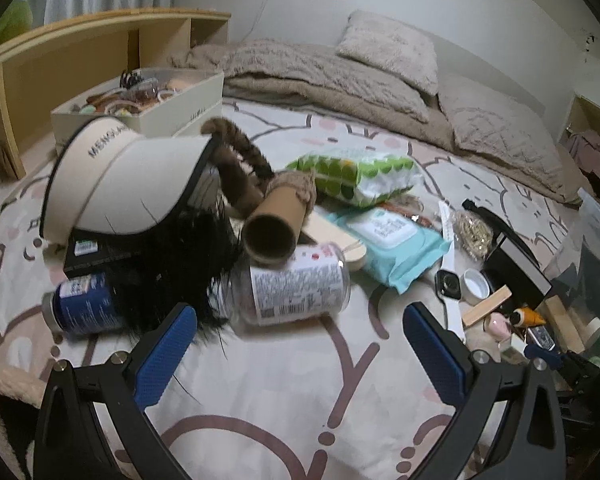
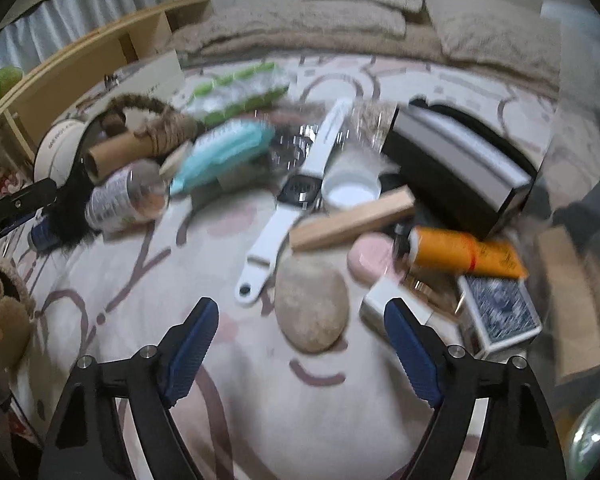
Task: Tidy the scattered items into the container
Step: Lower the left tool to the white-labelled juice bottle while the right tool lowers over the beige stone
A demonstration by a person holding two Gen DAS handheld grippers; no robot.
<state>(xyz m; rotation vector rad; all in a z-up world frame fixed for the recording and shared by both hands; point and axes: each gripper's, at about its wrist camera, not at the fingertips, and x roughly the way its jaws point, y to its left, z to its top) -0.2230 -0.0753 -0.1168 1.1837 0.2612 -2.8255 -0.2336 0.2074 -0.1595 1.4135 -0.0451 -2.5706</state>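
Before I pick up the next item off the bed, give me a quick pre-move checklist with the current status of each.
1. Left gripper open and holding nothing: ok.
2. Right gripper open and holding nothing: ok.
3. Target lined up: the stone lies between the right fingers, just ahead: ok.
4. Stone free of neighbours: the white watch strap and a small white box lie very close; touching or not: cannot tell.
5. Right view sharp enough to judge: blurred: not ok.
6. Container position: clear bin edge at far right, interior barely visible: cannot tell.
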